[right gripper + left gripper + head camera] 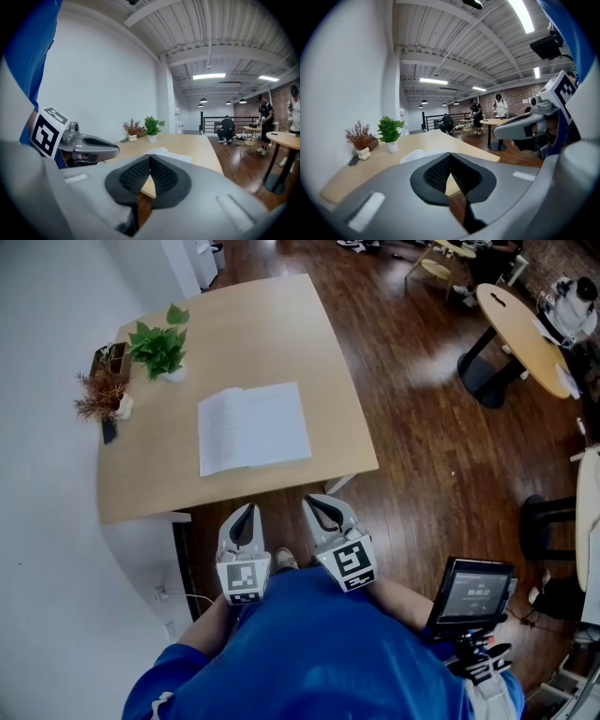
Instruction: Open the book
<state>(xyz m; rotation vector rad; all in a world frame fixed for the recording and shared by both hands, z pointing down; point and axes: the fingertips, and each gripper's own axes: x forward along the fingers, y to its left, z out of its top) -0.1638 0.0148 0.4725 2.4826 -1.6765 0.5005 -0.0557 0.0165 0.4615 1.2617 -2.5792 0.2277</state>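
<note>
An open white book (252, 427) lies flat in the middle of the light wooden table (309, 343), pages up. Both grippers hang off the table's near edge, close to my body. My left gripper (245, 513) is shut with nothing between its jaws; in the left gripper view its dark pads (440, 173) meet, and the book (412, 155) shows just above them. My right gripper (320, 502) is also shut and empty, its pads (161, 177) touching, with the book (165, 153) beyond on the table (197, 145).
A green potted plant (161, 349), a dried plant in a small vase (103, 397) and a dark flat object (109, 430) stand at the table's left side by the white wall. A round table (520, 334) stands to the right on the dark wood floor. People stand far back (500, 106).
</note>
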